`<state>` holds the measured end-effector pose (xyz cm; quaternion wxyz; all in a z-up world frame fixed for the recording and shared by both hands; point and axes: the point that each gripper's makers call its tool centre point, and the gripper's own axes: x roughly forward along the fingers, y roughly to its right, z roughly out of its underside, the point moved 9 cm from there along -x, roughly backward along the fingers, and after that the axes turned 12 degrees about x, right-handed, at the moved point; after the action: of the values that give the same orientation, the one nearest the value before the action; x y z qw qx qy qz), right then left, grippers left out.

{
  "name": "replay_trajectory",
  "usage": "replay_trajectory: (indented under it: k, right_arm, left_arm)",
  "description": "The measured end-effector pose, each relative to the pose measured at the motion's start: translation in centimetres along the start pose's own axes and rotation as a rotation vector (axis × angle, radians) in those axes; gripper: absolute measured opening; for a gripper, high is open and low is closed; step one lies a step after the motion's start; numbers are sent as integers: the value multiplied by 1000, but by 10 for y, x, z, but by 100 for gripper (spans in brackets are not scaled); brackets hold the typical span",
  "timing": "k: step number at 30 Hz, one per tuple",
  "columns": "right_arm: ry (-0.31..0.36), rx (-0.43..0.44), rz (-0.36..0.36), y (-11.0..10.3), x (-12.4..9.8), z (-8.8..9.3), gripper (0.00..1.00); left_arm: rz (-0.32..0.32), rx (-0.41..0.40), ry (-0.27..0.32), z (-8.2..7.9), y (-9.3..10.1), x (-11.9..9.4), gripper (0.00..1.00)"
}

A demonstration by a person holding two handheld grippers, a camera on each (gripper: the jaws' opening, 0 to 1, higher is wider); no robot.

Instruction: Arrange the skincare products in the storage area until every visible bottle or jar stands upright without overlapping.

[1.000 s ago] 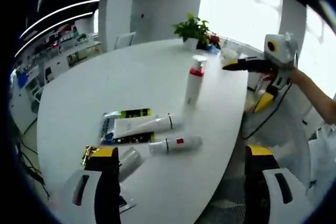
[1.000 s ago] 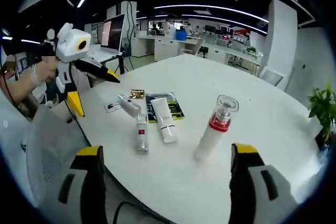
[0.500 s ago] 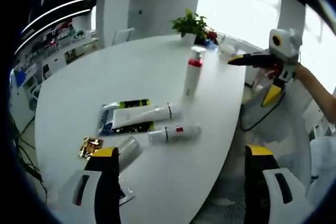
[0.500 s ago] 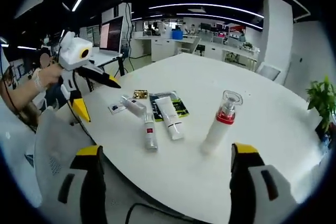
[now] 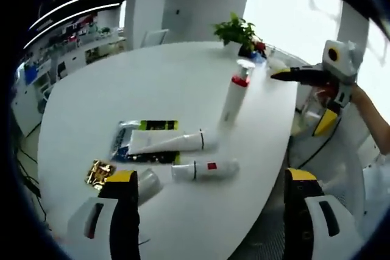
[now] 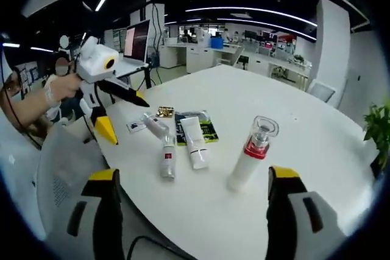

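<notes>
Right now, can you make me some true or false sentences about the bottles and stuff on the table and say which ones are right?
1. The pump bottle with the red collar stands upright. True.
2. The white tube stands on its cap. False: it lies flat, partly on a dark packet.
3. The small white bottle with a red square lies on its side. True.
4. The right gripper holds the pump bottle. False: its jaws are open and empty.
5. The white table has a potted plant at its far end. True.
</notes>
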<state>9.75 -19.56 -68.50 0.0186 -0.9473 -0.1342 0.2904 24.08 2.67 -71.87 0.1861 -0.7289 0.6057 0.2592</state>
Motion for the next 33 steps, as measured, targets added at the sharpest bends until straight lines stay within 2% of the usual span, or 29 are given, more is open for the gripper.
replay_trajectory:
  k: [1, 2, 8, 12, 22, 26, 29, 33]
  right_arm:
    - [1, -5, -4, 2, 0, 0, 100]
    - [6, -8, -6, 10, 2, -2, 100]
    - [8, -8, -28, 27, 5, 3, 100]
    - [-5, -19, -54, 29, 7, 8, 100]
    - [-1, -13, -101, 31, 13, 9, 99]
    - [7, 2, -102, 31, 14, 9, 99]
    - [0, 11, -103, 32, 16, 11, 99]
    - [-6, 14, -98, 31, 16, 14, 99]
  left_arm:
    - [-5, -22, 11, -1, -2, 2, 97]
    - [-8, -28, 8, -1, -3, 4, 97]
    - [-41, -55, -22, -1, -11, 15, 97]
    - [-63, -67, -30, -2, -17, 22, 96]
    - [-55, -111, -56, -8, -28, 41, 94]
    - [-47, -95, -63, -13, -34, 45, 83]
    - [-55, -92, -77, -16, -42, 50, 82]
    - [-61, -89, -84, -17, -53, 53, 72]
